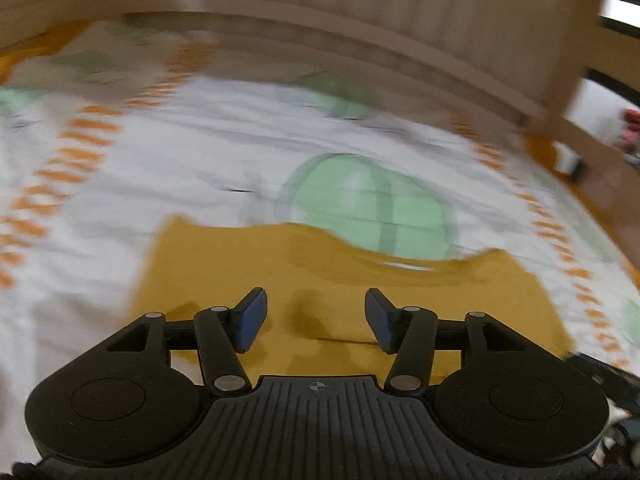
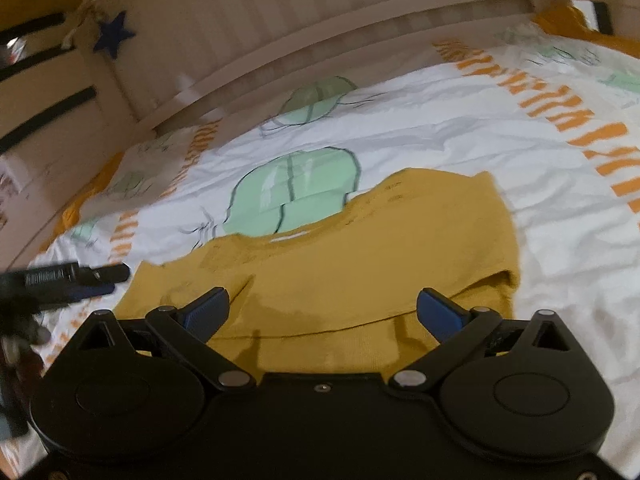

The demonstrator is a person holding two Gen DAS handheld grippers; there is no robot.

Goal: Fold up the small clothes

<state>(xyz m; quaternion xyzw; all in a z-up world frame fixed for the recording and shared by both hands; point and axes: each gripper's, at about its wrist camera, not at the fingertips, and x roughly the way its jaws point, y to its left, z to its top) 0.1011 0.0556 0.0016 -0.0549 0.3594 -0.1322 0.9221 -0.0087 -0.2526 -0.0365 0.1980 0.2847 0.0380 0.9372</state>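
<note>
A small mustard-yellow garment (image 1: 224,264) lies flat on the printed bed sheet (image 1: 120,184), partly folded, with a folded edge across its near part. My left gripper (image 1: 315,296) hovers open over the garment's near half, nothing pinched between its blue pads. The left wrist view is blurred. In the right wrist view the same garment (image 2: 400,240) spreads ahead, its neckline toward the far side. My right gripper (image 2: 323,294) stands wide open above the near folded edge, holding nothing. The left gripper (image 2: 116,280) shows at the garment's left edge.
The white sheet (image 2: 460,136) carries green shapes and orange stripes. A pale wooden slatted bed rail (image 2: 320,12) curves along the far side, with a dark blue star (image 2: 114,34) on it. Beyond the rail, at the right of the left wrist view, floor shows.
</note>
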